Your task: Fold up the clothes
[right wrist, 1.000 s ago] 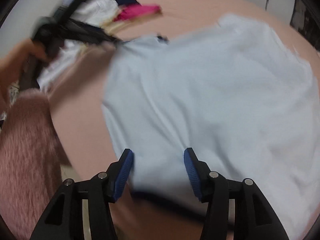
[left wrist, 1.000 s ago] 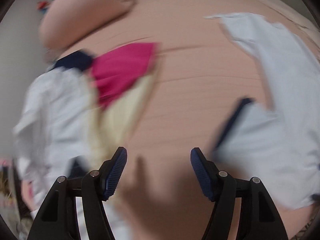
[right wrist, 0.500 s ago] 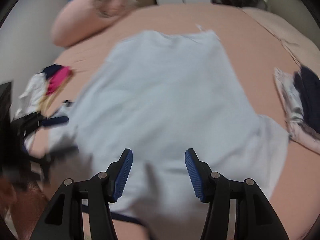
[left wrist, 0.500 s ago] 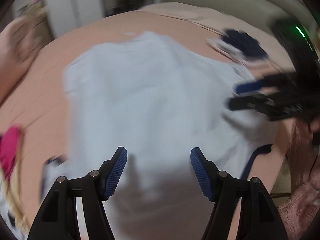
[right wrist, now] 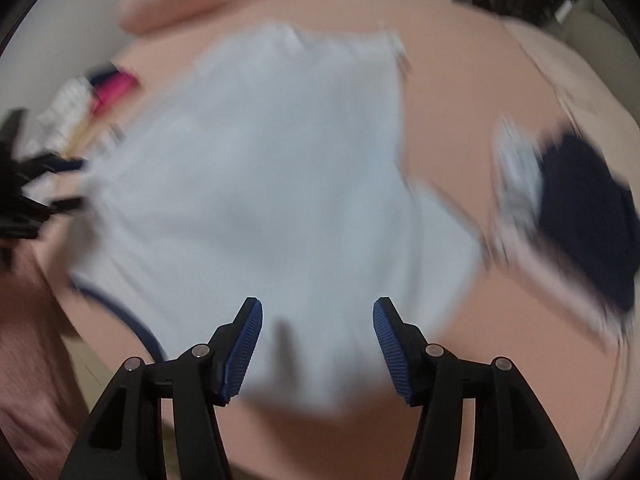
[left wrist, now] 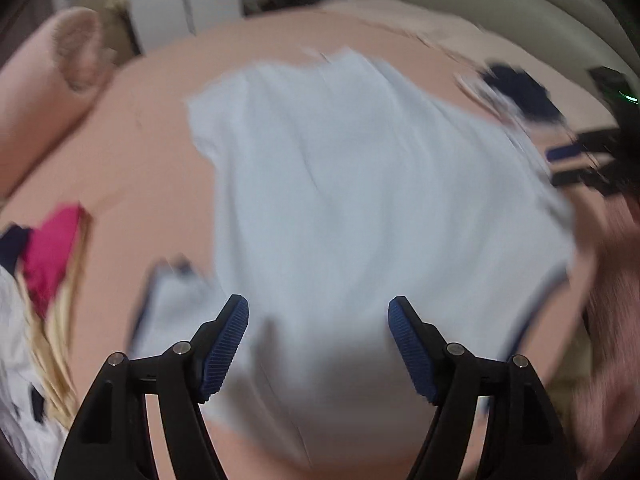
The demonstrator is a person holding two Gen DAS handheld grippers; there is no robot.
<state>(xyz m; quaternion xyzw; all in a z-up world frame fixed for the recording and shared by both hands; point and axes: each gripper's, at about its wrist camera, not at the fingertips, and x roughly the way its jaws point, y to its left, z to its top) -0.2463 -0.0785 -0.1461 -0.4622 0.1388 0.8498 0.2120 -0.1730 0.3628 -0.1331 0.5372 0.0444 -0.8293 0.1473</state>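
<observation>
A pale blue shirt (left wrist: pixel 360 184) with dark navy trim lies spread flat on the pink bed (left wrist: pixel 152 152); it fills the middle of the right wrist view too, shirt (right wrist: pixel 260 168). My left gripper (left wrist: pixel 318 316) hovers above the shirt's near edge, its jaws opening, nothing between the blue pads. My right gripper (right wrist: pixel 318 316) hangs over the shirt's near hem, jaws also opening and empty. Each gripper shows at the other view's edge: right gripper (left wrist: pixel 588 160), left gripper (right wrist: pixel 36 188). Both views are blurred by motion.
A heap of clothes, magenta, white, yellow and navy (left wrist: pixel 44 268), lies at the left of the bed. A dark navy and pale garment pile (right wrist: pixel 576 200) sits at the right. A pink pillow (left wrist: pixel 48 92) is at the far left. A person's pink fuzzy sleeve (left wrist: pixel 612 320) shows at the right.
Both grippers swung from the sides of the bed to above the blue shirt's near edge. Both sets of jaws stand a little wider than before.
</observation>
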